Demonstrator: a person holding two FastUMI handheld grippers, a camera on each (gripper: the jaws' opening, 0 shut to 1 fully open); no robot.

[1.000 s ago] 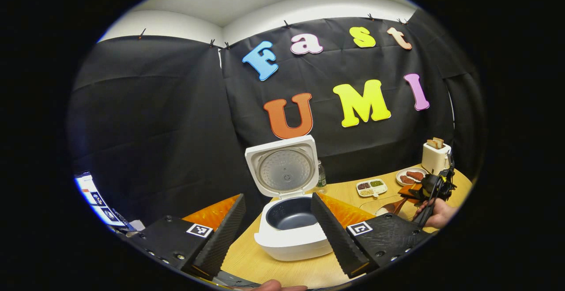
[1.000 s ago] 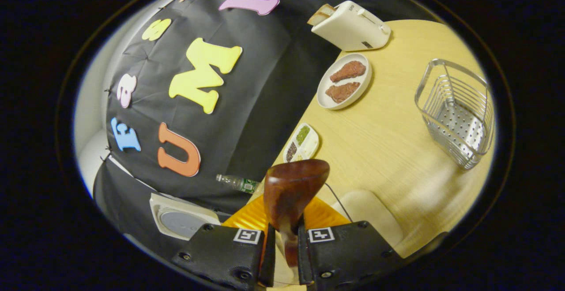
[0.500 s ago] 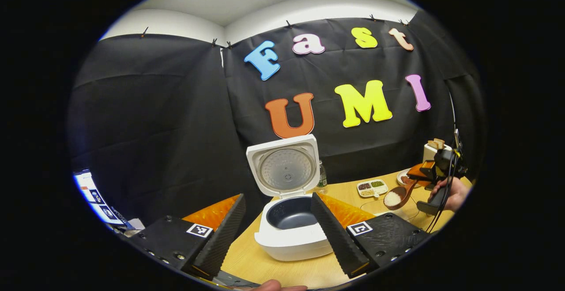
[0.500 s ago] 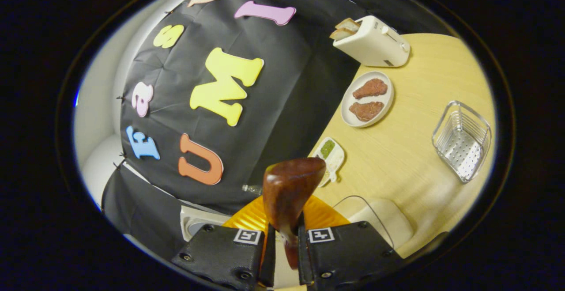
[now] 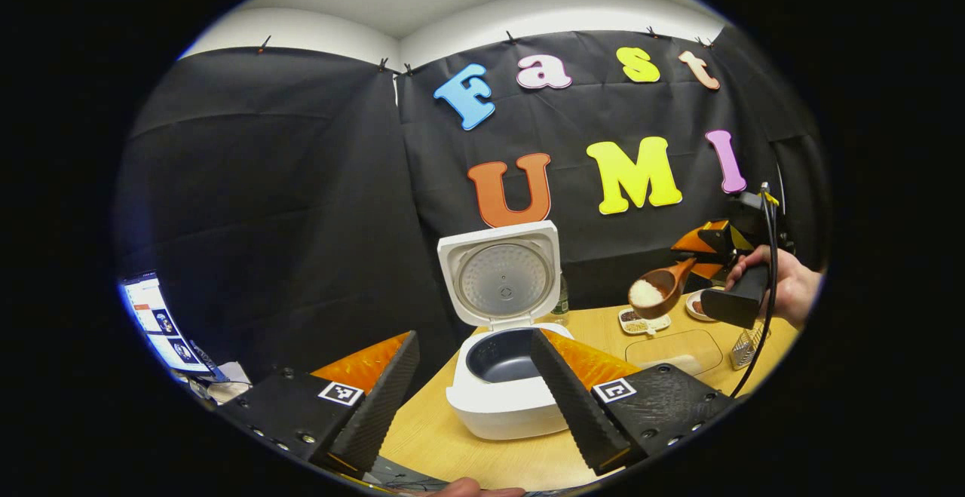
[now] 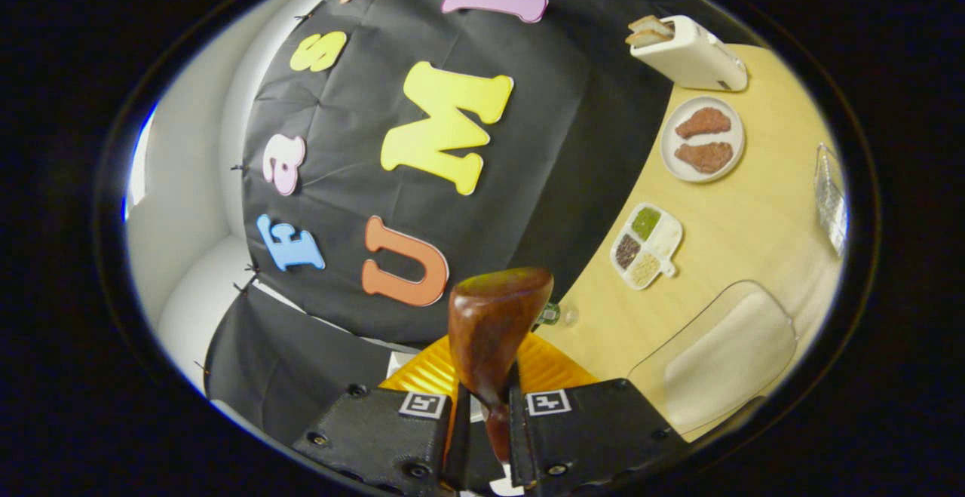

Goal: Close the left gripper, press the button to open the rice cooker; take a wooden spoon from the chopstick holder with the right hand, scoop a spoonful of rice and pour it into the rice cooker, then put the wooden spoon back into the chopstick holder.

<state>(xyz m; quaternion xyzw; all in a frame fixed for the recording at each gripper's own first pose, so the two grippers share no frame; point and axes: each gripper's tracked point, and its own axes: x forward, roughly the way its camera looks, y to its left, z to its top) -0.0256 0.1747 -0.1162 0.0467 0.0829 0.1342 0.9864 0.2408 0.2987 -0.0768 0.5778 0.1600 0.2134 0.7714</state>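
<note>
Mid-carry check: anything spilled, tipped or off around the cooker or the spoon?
Nothing stands out. The rice cooker sits upright with its lid fully raised. The wooden spoon, clamped in the right gripper, holds a level mound of rice in the air right of the cooker. No grains show on the table.

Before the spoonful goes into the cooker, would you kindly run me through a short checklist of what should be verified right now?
1. Rice cooker lid up and pot exposed: ok.
2. Right gripper shut on the wooden spoon handle: ok.
3. Rice in the spoon bowl: ok, a white heap sits in it.
4. Spoon over the pot: not ok, it is in the air off to the cooker's side, above the table.
5. Left gripper out of the pouring path: cannot tell; it is open, with the cooker seen between its fingers.
6. Chopstick holder free for the spoon's return: cannot tell, it is cut off at the view's edge.
</note>
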